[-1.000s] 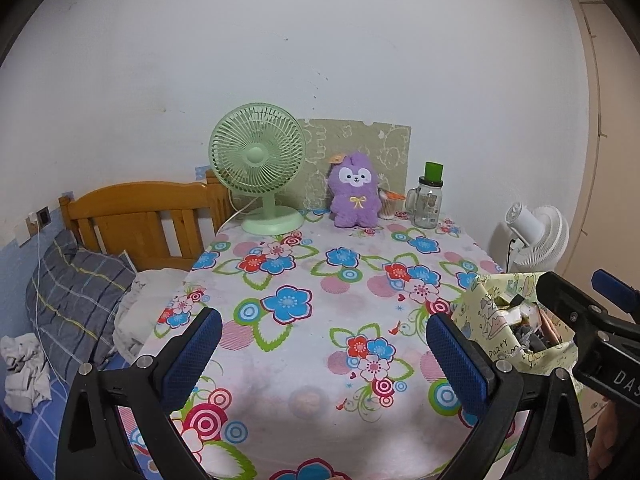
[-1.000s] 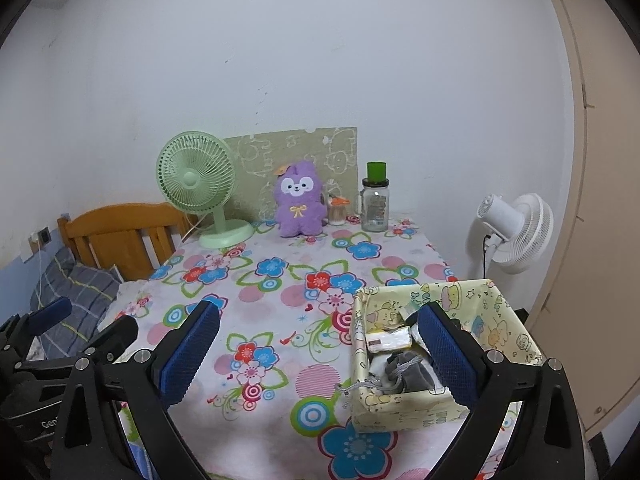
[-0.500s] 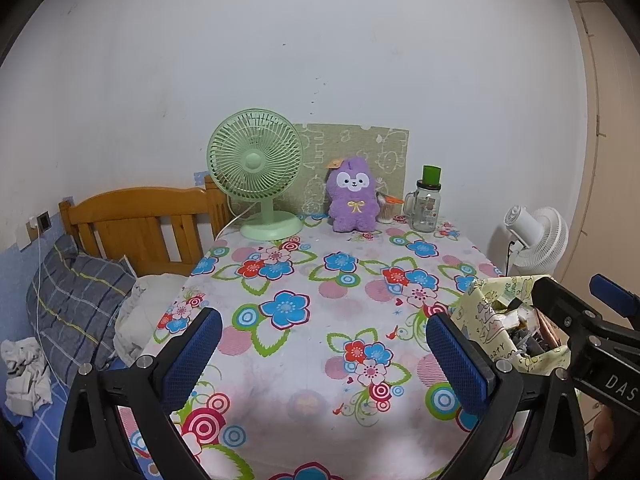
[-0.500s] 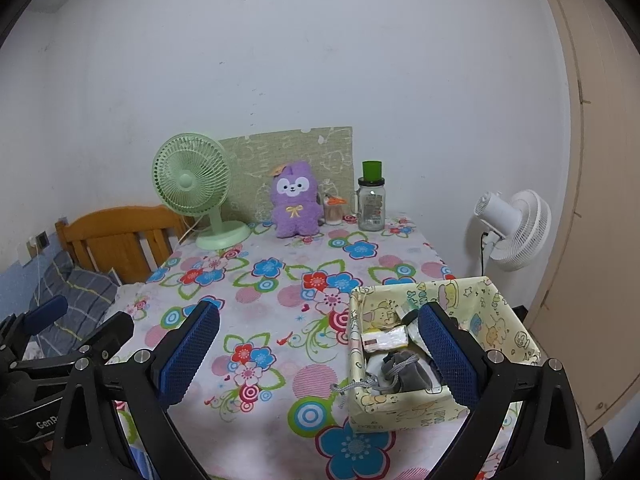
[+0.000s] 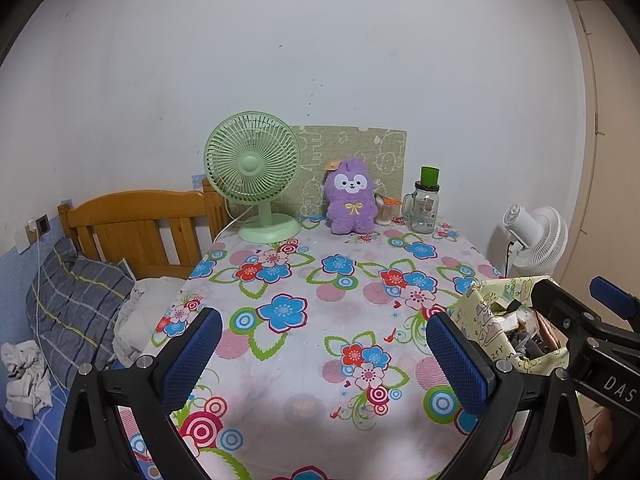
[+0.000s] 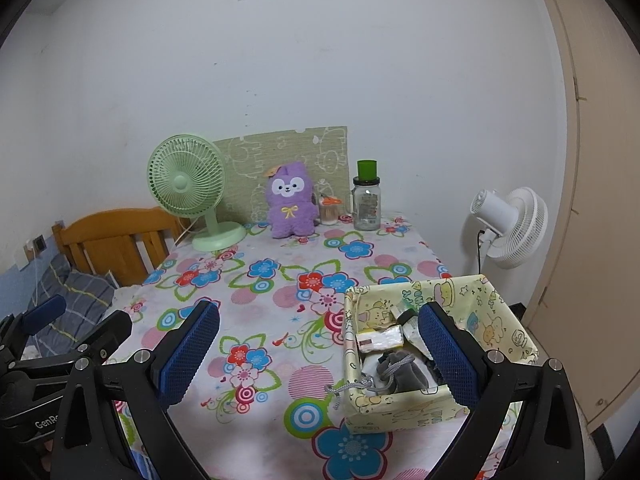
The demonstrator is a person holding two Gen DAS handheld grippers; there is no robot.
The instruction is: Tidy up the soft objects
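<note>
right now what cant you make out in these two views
- Fabric box contents: in the right wrist view the right tool finger covers part of them; beyond the grey drawstring pouch, only packets too small to name.
- Same box in the left wrist view: cut off behind the right tool's frame.
- Small cup beside the purple plush: too small to identify.
- Jar label: unreadable.

Soft, even indoor light with weak shadows and no glare; both views are sharp, with strong fisheye bending and dark corners.
</note>
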